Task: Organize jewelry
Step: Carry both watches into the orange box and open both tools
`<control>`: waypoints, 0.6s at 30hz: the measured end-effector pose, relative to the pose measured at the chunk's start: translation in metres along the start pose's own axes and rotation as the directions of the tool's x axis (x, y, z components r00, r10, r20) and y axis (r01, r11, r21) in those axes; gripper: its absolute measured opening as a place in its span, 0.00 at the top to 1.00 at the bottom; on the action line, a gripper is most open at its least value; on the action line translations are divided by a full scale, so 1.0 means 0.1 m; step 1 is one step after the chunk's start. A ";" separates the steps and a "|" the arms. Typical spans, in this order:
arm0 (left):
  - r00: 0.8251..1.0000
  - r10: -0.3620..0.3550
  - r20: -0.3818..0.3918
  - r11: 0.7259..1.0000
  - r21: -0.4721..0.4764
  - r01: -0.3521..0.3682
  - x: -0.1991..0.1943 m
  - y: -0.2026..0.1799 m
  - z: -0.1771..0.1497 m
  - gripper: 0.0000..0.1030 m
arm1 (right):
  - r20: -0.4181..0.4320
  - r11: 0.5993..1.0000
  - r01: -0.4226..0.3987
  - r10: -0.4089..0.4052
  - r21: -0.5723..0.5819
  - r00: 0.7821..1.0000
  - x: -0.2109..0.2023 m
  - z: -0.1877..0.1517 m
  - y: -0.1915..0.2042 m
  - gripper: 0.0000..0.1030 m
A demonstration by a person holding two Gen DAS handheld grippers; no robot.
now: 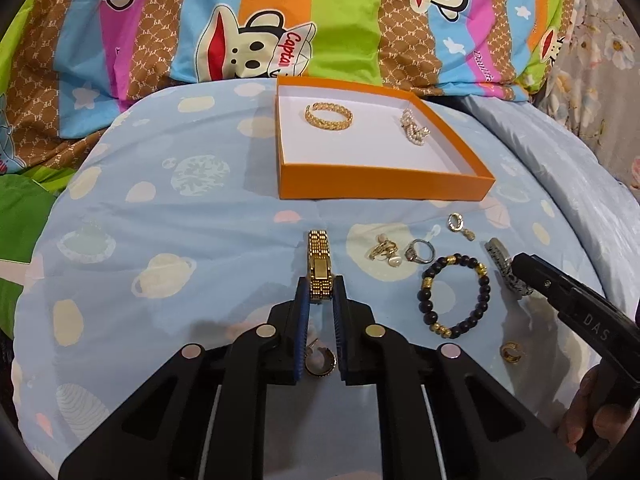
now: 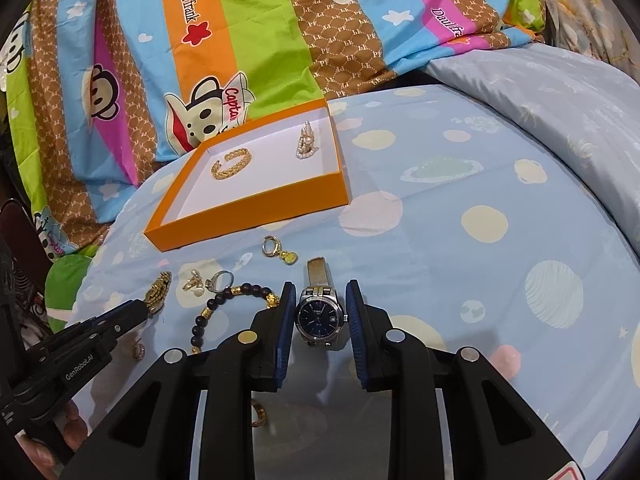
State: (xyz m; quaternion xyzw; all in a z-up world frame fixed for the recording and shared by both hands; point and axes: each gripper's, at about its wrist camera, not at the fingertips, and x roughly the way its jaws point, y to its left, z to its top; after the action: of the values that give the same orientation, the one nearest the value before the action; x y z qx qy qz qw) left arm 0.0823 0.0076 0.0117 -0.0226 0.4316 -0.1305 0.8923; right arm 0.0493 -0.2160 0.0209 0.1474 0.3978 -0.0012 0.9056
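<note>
A pale blue planet-print sheet (image 1: 168, 208) covers the bed, with an orange box (image 1: 384, 184) upon it (gold bangle (image 1: 329, 117) and pearl piece (image 1: 415, 130) inside). Nearer than the box, the left gripper (image 1: 320, 304) clasps a gold watch (image 1: 319, 264); the beaded bracelet (image 1: 454, 294) lies rightward; the right gripper (image 2: 319, 312) straddles, unclenched, a silver watch (image 2: 319, 316).

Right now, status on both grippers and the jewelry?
Left gripper closing around gold watch. Right gripper open, straddling silver watch. Orange box holds two pieces; path clear.
</note>
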 end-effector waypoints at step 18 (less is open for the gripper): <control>0.991 -0.077 0.110 0.997 0.005 0.076 -0.49 -0.10 0.42 0.90 | 0.111 0.998 -0.061 0.064 -0.031 0.992 -0.35 0.45 0.16 0.77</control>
State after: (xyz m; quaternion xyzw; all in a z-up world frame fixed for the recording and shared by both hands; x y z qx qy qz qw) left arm 0.0839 0.0076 0.0766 -0.0460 0.3806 -0.1633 0.9090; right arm 0.0599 -0.2165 0.0797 0.1473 0.3415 0.0244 0.9279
